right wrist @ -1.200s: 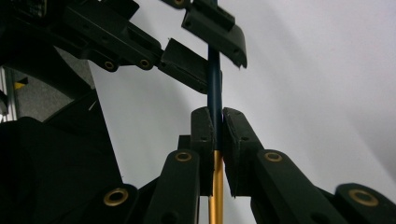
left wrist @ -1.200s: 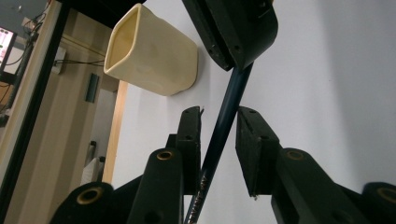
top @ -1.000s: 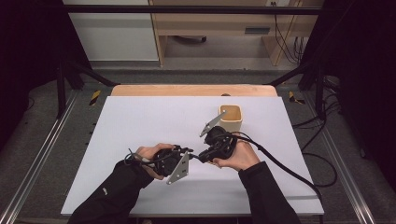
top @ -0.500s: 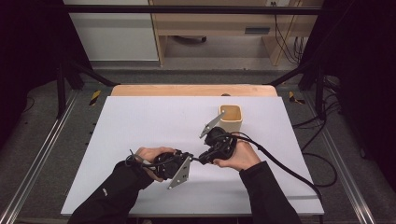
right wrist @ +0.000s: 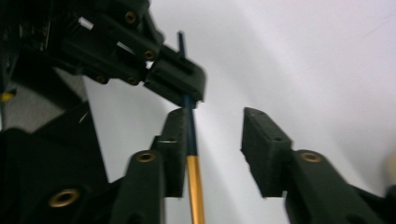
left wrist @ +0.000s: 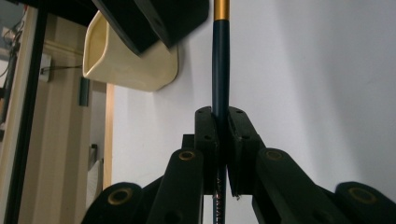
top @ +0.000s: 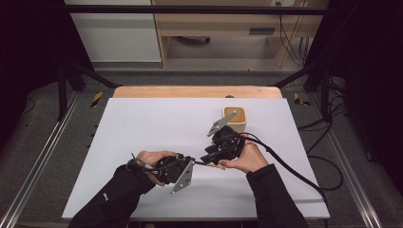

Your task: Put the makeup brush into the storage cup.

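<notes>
A dark blue pen (left wrist: pixel 220 70) with a gold band is clamped between the pads of my left gripper (left wrist: pixel 222 121), which is shut on it. In the high view the two grippers meet tip to tip at the table's middle, left gripper (top: pixel 195 163) facing right gripper (top: pixel 209 158). My right gripper (right wrist: pixel 217 126) has just been opening. The pen (right wrist: pixel 192 149) still runs between its jaws, lying against the left pad (right wrist: pixel 176 135) with a wide gap to the other. The left gripper (right wrist: pixel 180 79) grips the pen's blue end just beyond.
A cream cup (top: pixel 235 119) stands behind the right hand, open side up; it also appears as the cup (left wrist: pixel 121 65) in the left gripper view. The white sheet (top: pixel 157 128) covers the table. The right gripper's cable (top: pixel 290 168) trails off to the right.
Both hands stay almost in place in the high view. The left gripper's grey plate has sunk slightly toward the near edge.
</notes>
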